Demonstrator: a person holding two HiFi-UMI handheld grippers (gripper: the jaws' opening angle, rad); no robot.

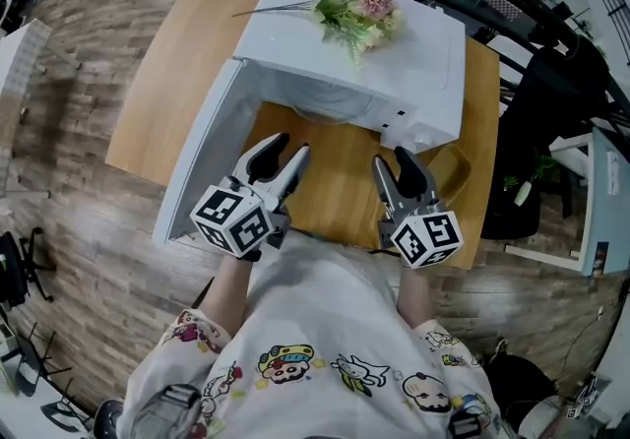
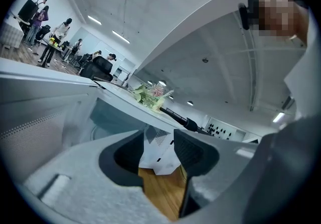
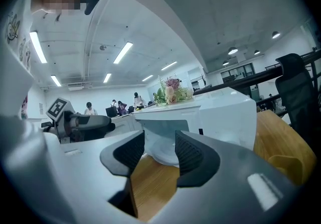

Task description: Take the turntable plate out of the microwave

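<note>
While spread — left gripper, right gripper

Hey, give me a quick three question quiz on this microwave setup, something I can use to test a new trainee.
1. True or false: the door of the microwave is shut.
2. Multiple choice: where is the turntable plate? A: on top of the microwave. B: inside the microwave. C: in a sink.
3. Fill in the blank: the jaws of the left gripper and the right gripper stand ____, with nothing between them.

Key: 1 false, the door is swung open. 2 B. 3 apart.
</note>
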